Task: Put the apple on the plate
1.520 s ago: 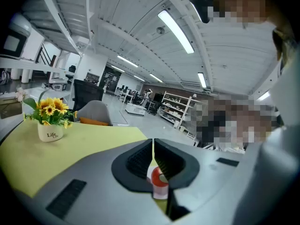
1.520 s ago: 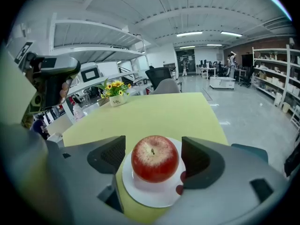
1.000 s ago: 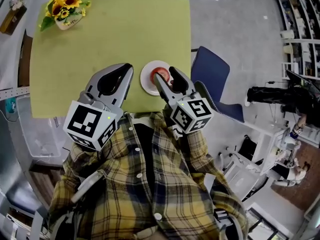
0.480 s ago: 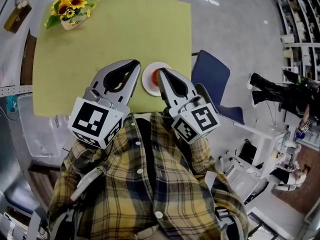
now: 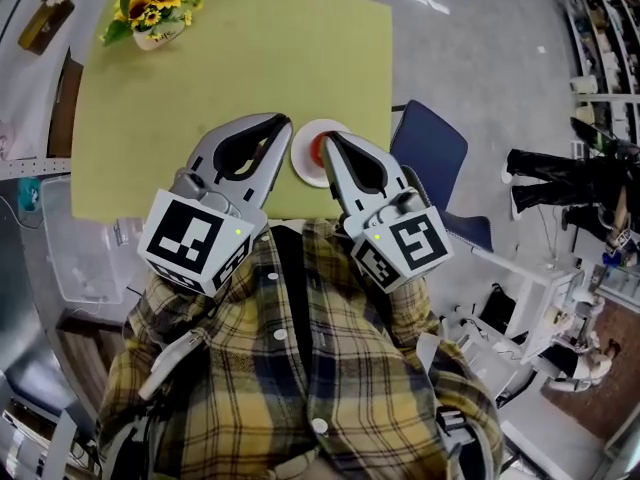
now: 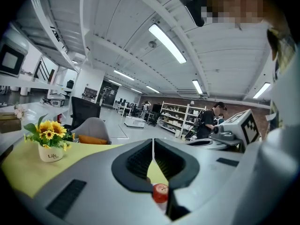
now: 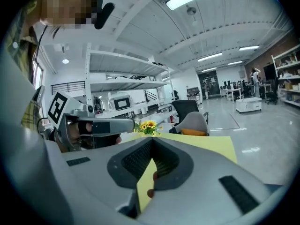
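The red apple [image 5: 316,149] lies on the small white plate [image 5: 303,157] near the front edge of the yellow-green table [image 5: 220,78]. My right gripper [image 5: 326,138] hovers just over it and hides part of it. Its jaws have just been closing and now stand shut with nothing between them. My left gripper [image 5: 284,121] is shut and empty, its tips just left of the plate. In the left gripper view the apple [image 6: 160,191] shows below the shut jaws. Only slivers of the apple [image 7: 154,174] peep out under the jaws in the right gripper view.
A pot of sunflowers [image 5: 155,13] stands at the table's far left corner. A blue chair [image 5: 430,158] sits just off the table's right edge. A person in black [image 5: 570,183] stands further right, with shelving behind.
The right gripper stood open around the apple on the plate a second ago. It has since lifted off, rolled and shut empty. The left gripper barely moved.
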